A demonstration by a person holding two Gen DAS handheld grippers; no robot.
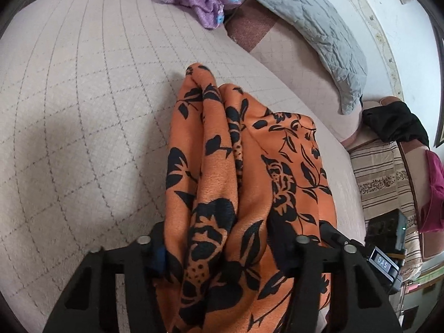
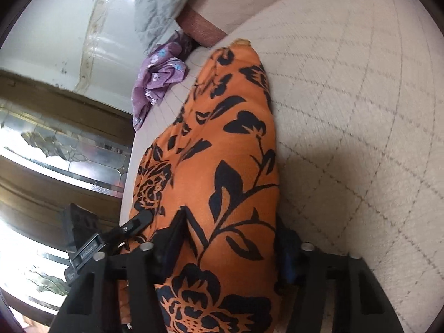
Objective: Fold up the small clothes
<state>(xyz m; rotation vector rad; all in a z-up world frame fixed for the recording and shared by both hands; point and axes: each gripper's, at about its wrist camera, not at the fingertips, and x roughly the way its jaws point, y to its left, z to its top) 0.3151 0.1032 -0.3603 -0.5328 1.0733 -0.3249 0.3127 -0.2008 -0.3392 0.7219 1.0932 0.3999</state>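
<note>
An orange garment with a black flower print (image 1: 249, 172) hangs bunched over my left gripper (image 1: 222, 252) and trails forward above the quilted beige bed cover (image 1: 83, 111). The cloth covers the left fingers, which seem closed on it. The same garment (image 2: 222, 166) drapes over my right gripper (image 2: 227, 249), stretched forward along the bed; its fingers are also buried in the cloth and appear shut on it. The other gripper's black body shows at the right in the left wrist view (image 1: 385, 260) and at the left in the right wrist view (image 2: 88, 244).
A purple flowered cloth (image 1: 199, 2) and a grey quilted pillow (image 1: 310, 27) lie at the far end of the bed. A striped cloth (image 1: 383, 177), a black garment (image 1: 394, 122) and a magenta one (image 1: 433, 191) sit beside the bed. A wall and glass-panelled furniture (image 2: 55, 144) are nearby.
</note>
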